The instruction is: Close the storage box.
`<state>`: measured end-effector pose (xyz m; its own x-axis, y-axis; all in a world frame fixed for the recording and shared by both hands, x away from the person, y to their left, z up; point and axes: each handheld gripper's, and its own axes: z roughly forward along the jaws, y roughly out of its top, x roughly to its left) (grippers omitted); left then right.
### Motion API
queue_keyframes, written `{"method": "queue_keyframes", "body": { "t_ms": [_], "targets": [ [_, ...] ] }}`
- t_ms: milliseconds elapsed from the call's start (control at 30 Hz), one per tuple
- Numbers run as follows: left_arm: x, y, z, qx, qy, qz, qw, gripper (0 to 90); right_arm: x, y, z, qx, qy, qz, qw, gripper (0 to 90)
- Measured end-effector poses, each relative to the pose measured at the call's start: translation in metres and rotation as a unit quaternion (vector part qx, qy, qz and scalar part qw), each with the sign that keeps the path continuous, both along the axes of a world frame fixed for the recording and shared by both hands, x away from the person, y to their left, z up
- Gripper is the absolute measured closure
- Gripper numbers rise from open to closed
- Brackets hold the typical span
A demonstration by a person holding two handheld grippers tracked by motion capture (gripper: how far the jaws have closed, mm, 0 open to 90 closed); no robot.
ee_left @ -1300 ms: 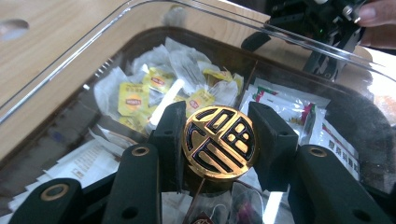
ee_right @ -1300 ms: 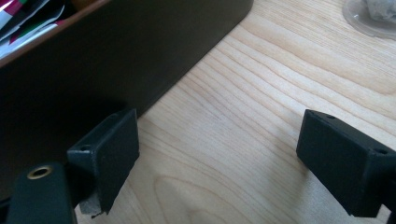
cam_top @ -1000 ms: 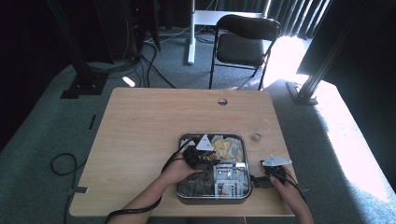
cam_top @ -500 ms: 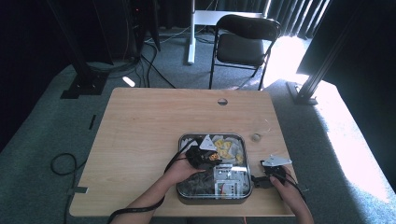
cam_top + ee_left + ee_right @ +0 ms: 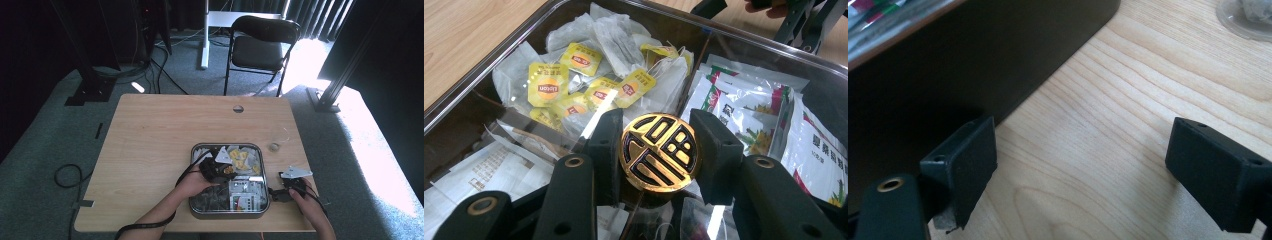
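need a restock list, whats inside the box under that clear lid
Through the clear lid, the box holds yellow-tagged tea bags, white sachets and paper packets. The left gripper clamping the gold knob covers the middle.

You have changed nothing that can be made out since the earlier pictures. Your left gripper [image 5: 659, 145] is clamped on the gold knob [image 5: 659, 155] as before, and your right gripper [image 5: 1083, 155] stands open with the tin [image 5: 973, 60] just beside its left jaw, unshifted.
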<state>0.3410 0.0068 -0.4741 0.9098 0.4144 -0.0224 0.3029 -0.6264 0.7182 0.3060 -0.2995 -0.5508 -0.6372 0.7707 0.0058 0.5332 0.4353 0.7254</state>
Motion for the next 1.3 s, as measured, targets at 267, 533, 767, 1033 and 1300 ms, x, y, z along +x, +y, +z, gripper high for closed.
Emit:
{"method": "queue_keyframes", "body": {
  "t_ms": [267,533,767,1033,1300],
  "targets": [
    [0.0,0.002,-0.002,-0.01,0.001,0.002,1.0,59.1,0.0,0.0,0.0,0.0,0.0,0.0,1.0,12.5],
    [0.0,0.002,-0.002,-0.012,0.003,0.001,0.9999,58.4,0.0,0.0,0.0,0.0,0.0,0.0,1.0,12.5],
    [0.001,0.01,0.01,-0.068,0.025,0.01,0.9973,38.2,0.0,0.0,0.0,0.0,-0.001,0.0,1.0,12.5],
    [0.004,0.02,0.012,-0.059,0.017,0.042,0.9972,6.4,0.0,0.0,0.0,-0.001,-0.001,0.001,1.0,12.5],
    [0.006,0.038,0.009,-0.062,-0.026,0.083,0.9943,0.5,0.0,0.0,0.0,-0.001,-0.001,0.001,1.0,12.5]
  ]
}}
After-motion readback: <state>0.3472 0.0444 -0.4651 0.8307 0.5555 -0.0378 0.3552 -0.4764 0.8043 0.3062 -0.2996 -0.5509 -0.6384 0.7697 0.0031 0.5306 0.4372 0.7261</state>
